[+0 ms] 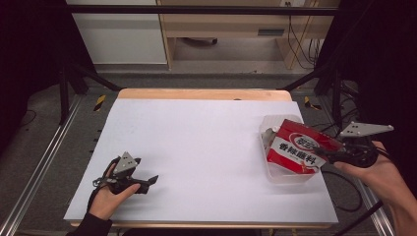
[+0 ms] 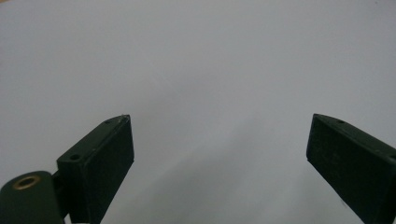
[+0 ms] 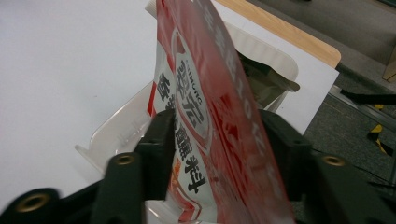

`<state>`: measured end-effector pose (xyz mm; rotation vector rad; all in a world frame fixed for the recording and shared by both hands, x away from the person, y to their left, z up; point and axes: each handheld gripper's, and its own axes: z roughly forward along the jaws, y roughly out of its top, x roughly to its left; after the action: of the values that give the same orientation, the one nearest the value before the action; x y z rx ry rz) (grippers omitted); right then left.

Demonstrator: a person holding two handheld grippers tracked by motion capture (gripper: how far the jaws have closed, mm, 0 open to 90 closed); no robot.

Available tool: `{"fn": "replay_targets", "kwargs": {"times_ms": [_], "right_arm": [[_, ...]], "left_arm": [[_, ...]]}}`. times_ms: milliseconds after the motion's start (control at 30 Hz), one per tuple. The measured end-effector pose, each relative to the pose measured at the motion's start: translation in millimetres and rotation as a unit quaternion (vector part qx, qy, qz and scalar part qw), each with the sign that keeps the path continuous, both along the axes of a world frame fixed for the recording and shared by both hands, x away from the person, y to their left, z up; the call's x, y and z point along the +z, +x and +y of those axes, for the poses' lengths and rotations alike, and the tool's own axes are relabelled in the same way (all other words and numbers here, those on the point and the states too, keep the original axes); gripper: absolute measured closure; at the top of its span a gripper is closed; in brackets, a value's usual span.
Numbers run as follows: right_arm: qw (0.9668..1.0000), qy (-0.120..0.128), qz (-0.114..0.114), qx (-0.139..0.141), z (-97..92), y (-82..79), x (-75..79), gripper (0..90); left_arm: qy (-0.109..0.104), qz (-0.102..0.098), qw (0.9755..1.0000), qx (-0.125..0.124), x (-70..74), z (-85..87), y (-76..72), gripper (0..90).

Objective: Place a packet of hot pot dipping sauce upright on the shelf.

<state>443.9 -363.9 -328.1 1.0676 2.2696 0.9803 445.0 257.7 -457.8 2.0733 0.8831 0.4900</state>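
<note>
— What is the right gripper (image 1: 328, 156) doing?

— It is reaching in from the right edge of the worktop (image 1: 196, 147), with its jaws standing on either side of a red and white packet (image 1: 301, 147). In the right gripper view the packet (image 3: 210, 121) is standing on edge between the two black jaws, the left jaw lying close against its printed face and the right jaw sitting just beside its back.

— Is it pinching the packet?

— The jaws are standing about half spread. I cannot tell whether the pads are pressing on the packet or only flanking it.

— Where is the packet sitting?

— It is leaning in a clear plastic tray (image 1: 275, 174) near the right edge of the worktop, its lower part inside the tray and its upper part sticking out above the rim. The tray's rim (image 3: 116, 126) is showing to the left of the packet in the right gripper view.

— And the left gripper (image 1: 150, 182)?

— It is resting low over the near left part of the worktop, well apart from the tray. Its jaws are standing wide apart with nothing between them, just bare white worktop (image 2: 196, 70) ahead.
</note>
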Motion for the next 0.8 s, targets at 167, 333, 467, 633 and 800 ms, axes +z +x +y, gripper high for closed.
{"fn": "replay_targets", "kwargs": {"times_ms": [167,333,467,633,800], "right_arm": [[0.9998,-0.015,-0.007,-0.008,6.8,-1.7,17.8,24.2],[0.9989,-0.025,-0.038,-0.005,19.0,-3.8,44.5,15.4],[0.9982,-0.030,-0.051,0.005,40.8,-3.7,68.2,10.7],[0.9971,-0.025,-0.067,0.026,75.8,-1.5,85.6,8.1],[0.9946,-0.022,-0.082,0.060,122.4,0.8,89.5,8.1]], "left_arm": [[0.000,0.001,1.0000,-0.001,-0.1,-0.3,-0.1,7.3],[0.001,0.002,1.0000,-0.002,-0.4,-1.4,-0.2,7.2],[0.001,0.003,1.0000,-0.002,-0.7,-1.7,-0.1,7.2],[0.001,0.004,1.0000,-0.003,-0.7,-1.0,0.1,7.2],[0.000,0.002,1.0000,0.000,-0.8,0.0,0.6,7.2]]}}
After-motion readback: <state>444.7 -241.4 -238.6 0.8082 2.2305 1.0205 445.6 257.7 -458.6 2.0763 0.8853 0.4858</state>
